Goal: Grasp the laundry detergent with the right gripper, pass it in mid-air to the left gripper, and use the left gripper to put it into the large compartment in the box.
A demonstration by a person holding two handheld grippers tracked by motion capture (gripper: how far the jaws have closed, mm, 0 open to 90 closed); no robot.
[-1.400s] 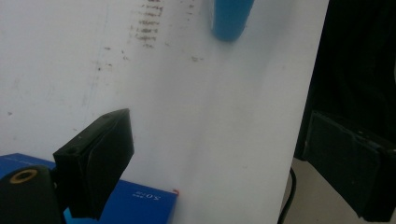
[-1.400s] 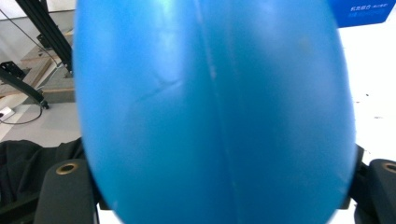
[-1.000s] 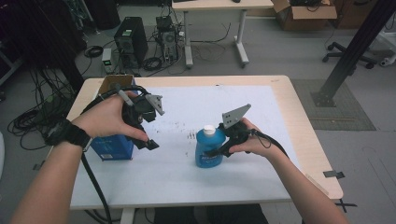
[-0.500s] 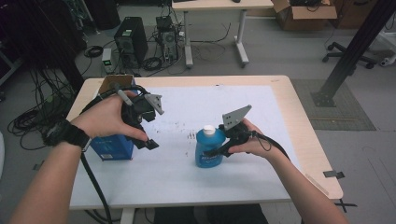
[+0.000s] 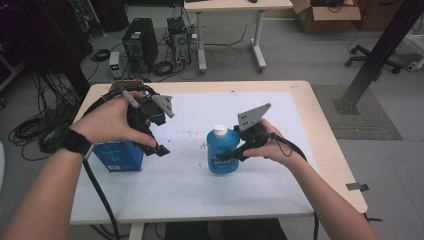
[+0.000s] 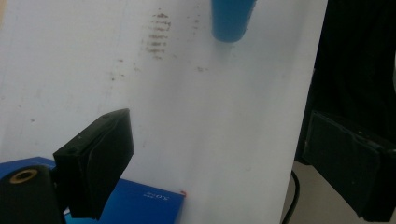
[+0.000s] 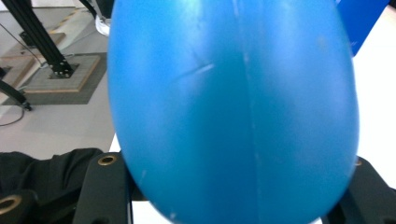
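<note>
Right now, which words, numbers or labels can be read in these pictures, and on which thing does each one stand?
None can be read for certain.
Blue bottle: pale lettering on its front, too blurred to read.
Blue box: small pale print on its side in the high view, too small to read.
Blue box, left gripper view: tiny white print near its corner, upside down, too blurred to read.

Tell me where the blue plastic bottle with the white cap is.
High view: the blue plastic bottle stands mid-table, clamped by the right tongs, right of the blue box.
</note>
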